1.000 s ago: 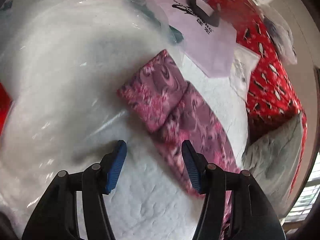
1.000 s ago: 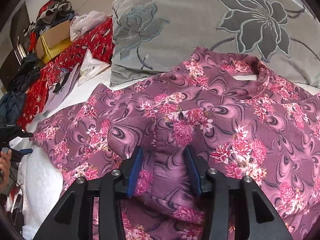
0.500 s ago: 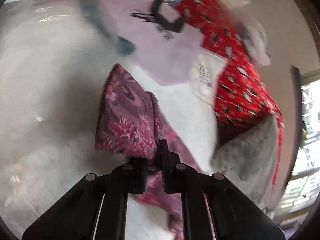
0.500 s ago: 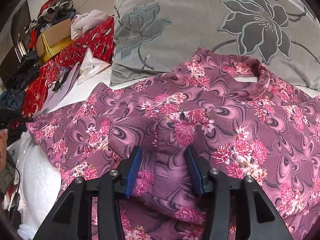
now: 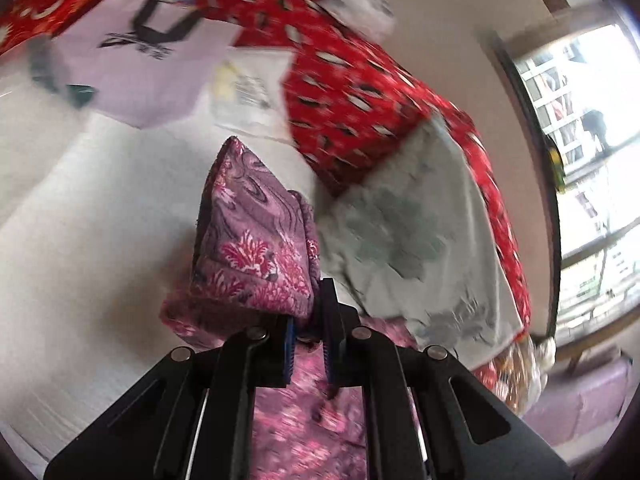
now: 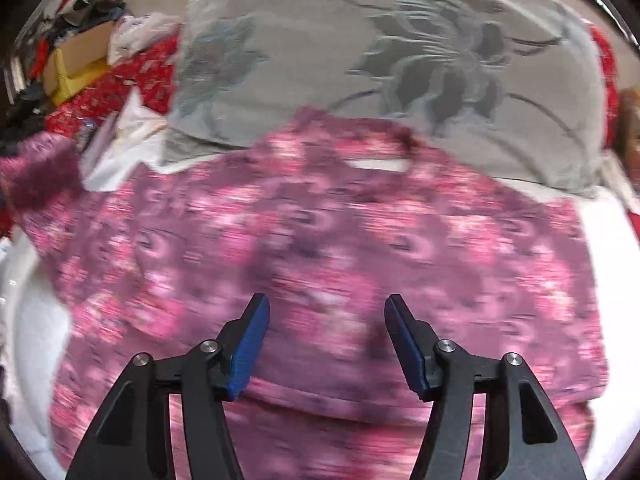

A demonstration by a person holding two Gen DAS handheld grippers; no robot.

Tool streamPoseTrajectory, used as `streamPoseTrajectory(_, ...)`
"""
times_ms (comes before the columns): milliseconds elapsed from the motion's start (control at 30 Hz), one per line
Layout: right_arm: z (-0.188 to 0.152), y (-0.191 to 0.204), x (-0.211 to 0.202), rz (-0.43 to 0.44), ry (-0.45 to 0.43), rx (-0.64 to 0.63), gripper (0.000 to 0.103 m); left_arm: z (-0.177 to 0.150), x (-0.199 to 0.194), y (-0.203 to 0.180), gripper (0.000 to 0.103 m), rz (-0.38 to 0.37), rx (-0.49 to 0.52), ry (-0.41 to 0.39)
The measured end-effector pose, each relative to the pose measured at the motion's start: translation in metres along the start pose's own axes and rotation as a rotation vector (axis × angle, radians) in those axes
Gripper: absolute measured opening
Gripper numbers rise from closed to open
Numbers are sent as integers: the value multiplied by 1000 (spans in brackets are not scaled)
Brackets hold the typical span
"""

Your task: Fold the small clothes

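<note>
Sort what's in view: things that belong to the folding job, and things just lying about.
Job:
- floral garment, its sleeve pinched in the left gripper
- right gripper, opening above the garment, nothing between its pads

Lying about:
- grey flowered pillow
- red patterned cloth
- lilac bag
- cardboard box

Bright daylight from window [image 5: 592,128]; both views motion-blurred, fisheye-bent, dark vignette at corners.

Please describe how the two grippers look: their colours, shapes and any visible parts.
Both are alike. The left gripper and the right gripper each have two black angular fingers with triangular cut-outs and round silver pivot bolts. Flat blue ribbed pads line the inner faces. No cables, markings or sleeves are visible.
</note>
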State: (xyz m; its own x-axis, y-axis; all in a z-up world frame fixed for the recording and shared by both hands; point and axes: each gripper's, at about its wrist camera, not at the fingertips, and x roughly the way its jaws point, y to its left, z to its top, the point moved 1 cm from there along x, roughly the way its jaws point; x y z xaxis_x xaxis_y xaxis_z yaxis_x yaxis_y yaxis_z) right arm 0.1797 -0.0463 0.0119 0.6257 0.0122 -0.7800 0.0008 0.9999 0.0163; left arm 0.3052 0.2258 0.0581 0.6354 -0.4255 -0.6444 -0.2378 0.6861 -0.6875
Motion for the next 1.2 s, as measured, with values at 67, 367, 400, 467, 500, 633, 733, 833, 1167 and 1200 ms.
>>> streamPoseTrajectory(67, -4, -20, 0, -48, 7, 7, 63, -10, 5, -17, 8, -9, 26, 13)
streamPoseTrajectory(367, -33, -87, 9, -66, 28, 105, 102, -69, 50, -94, 8, -55, 117, 122)
streamPoseTrajectory(400, -36, -89, 9, -52, 14, 110, 102, -75, 56, -100, 8, -56, 125, 134)
streamPoseTrajectory(467, -36, -88, 8, -50, 2, 106, 103, -94, 72, -116, 8, -53, 149, 166)
streamPoseTrajectory(500, -36, -88, 8, -52, -1, 103, 103, -102, 78, -122, 8, -51, 156, 179)
streamPoseTrajectory(633, -39, -91, 7, -23, -17, 119, 103, -132, 106, -140, 8, -43, 173, 230)
streamPoseTrajectory(733, -41, -93, 5, -14, -26, 124, 103, -155, 129, -148, 8, -29, 181, 276)
streamPoseTrajectory(833, -41, -93, 5, -13, -32, 125, 103, -176, 149, -151, 8, -4, 200, 313)
streamPoseTrajectory(1167, -40, -93, 5, -11, -32, 124, 103, -223, 200, -133, 20, 110, 270, 472)
streamPoseTrajectory(1200, -40, -92, 5, -15, -32, 121, 103, -223, 197, -129, 20, 86, 260, 484)
